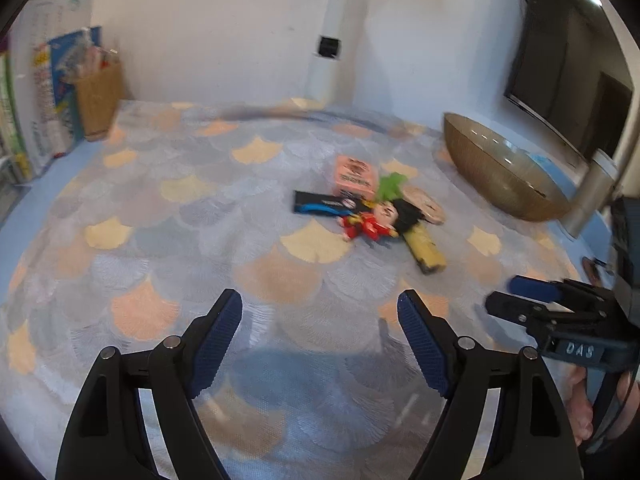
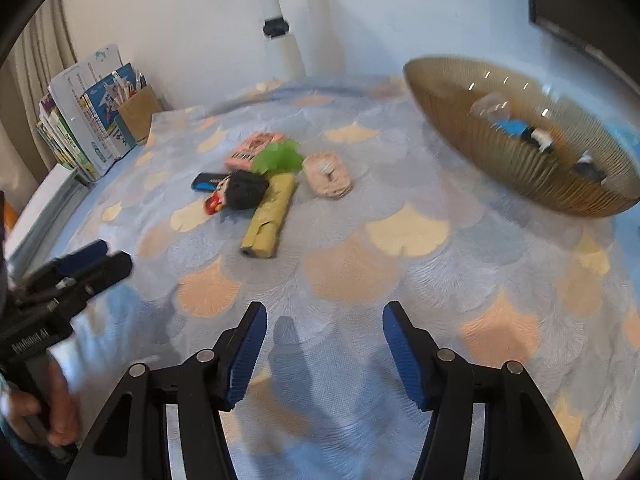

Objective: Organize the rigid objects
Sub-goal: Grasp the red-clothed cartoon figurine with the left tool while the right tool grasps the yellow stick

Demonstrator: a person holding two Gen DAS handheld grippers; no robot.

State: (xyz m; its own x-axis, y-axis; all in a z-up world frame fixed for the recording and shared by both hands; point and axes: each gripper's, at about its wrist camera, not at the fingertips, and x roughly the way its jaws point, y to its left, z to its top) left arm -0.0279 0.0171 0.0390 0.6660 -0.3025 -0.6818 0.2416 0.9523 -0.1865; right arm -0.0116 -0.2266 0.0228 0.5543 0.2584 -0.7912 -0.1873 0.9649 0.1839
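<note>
Both empty: left gripper (image 1: 320,340) wide open, right gripper (image 2: 324,348) partly open. Toys (image 2: 256,188) heaped mid-desk, touching; bowl (image 2: 500,168) near the far right corner, partly filled. Risk: snagging two at once, or nudging the heap apart.

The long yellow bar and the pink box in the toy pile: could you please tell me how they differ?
The long yellow bar is slim and stretches toward the camera; the pink box is shorter, flatter and lies at the pile's far side. The bar's far end meets the black-haired doll; the box adjoins the green piece. Both lie flat on the patterned cloth.
</note>
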